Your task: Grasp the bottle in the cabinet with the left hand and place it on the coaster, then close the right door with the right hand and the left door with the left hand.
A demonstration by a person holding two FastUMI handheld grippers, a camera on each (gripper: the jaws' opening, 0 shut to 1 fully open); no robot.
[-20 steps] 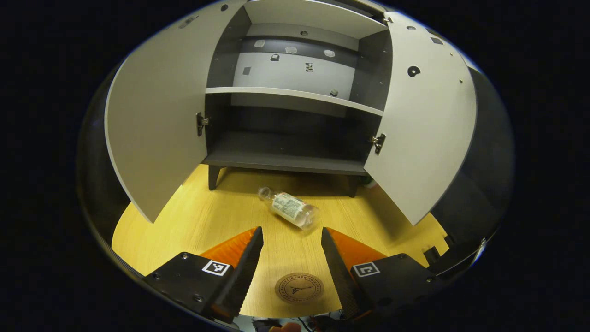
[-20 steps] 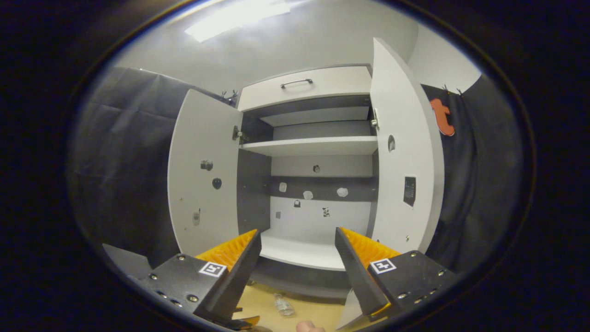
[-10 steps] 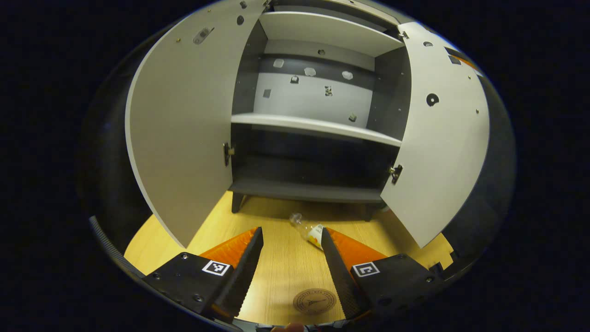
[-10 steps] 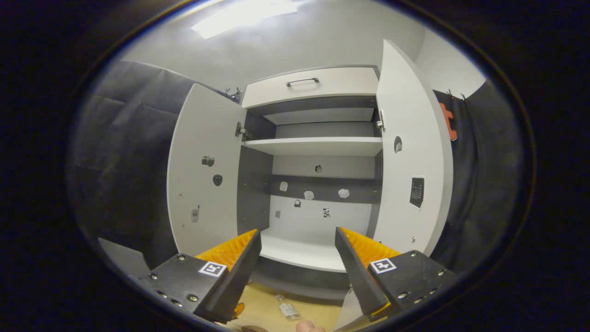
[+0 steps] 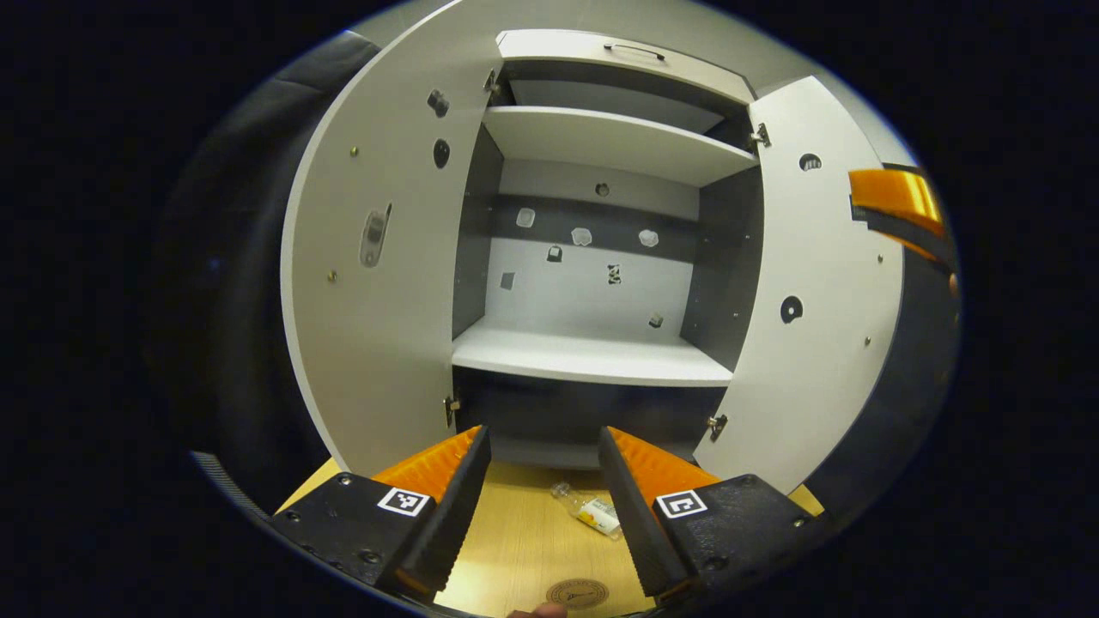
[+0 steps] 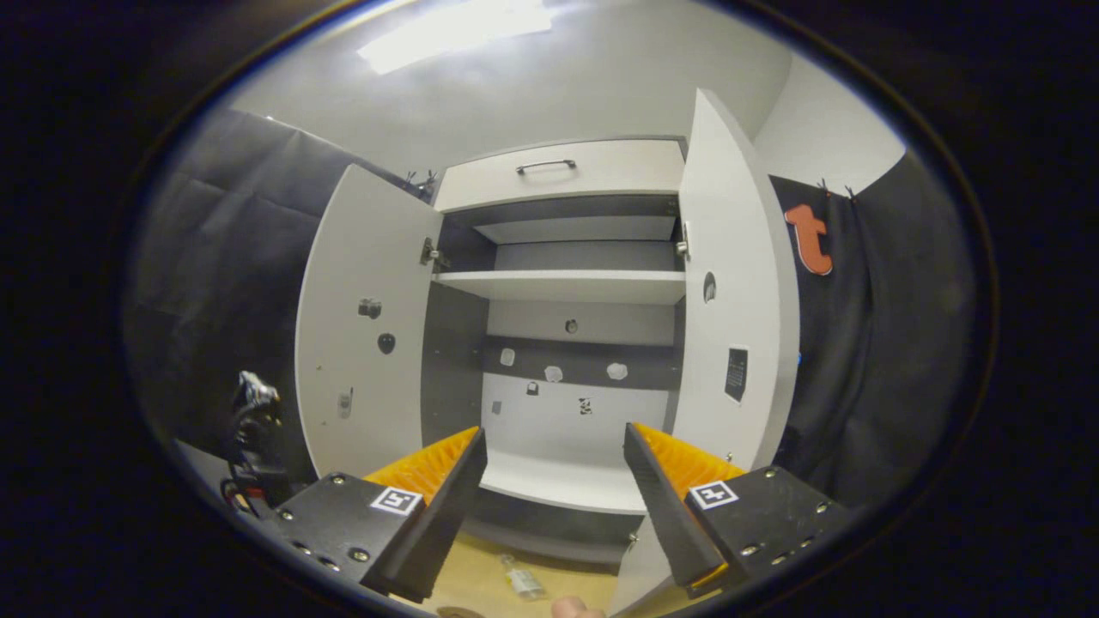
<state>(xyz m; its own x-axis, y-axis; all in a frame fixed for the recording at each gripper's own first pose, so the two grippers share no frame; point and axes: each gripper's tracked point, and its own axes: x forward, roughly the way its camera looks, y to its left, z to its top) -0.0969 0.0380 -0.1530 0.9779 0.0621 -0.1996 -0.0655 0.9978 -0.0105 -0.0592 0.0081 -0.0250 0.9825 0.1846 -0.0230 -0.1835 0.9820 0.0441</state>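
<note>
A clear plastic bottle (image 5: 588, 512) lies on its side on the wooden table (image 5: 524, 549), in front of the cabinet and apart from the round brown coaster (image 5: 577, 592). My left gripper (image 5: 543, 506) hangs open above the table with nothing between its fingers. Both cabinet doors stand wide open: the left door (image 5: 378, 283) and the right door (image 5: 816, 300). In the right gripper view my right gripper (image 6: 554, 506) is open and empty, facing the cabinet, with the bottle (image 6: 519, 579) low between its fingers. The right door (image 6: 730, 318) is just right of it.
The cabinet's white shelves (image 5: 592, 356) are bare, with small stickers on the back wall. A drawer with a handle (image 6: 545, 165) sits on top. The other gripper (image 5: 897, 210) shows at the right edge beside the right door. Black cloth hangs on both sides.
The left gripper view has tilted upward: cabinet, bottle and coaster slid down the frame, and the other gripper came in at its right edge. The bottle still lies on the table. The right gripper shifted slightly.
</note>
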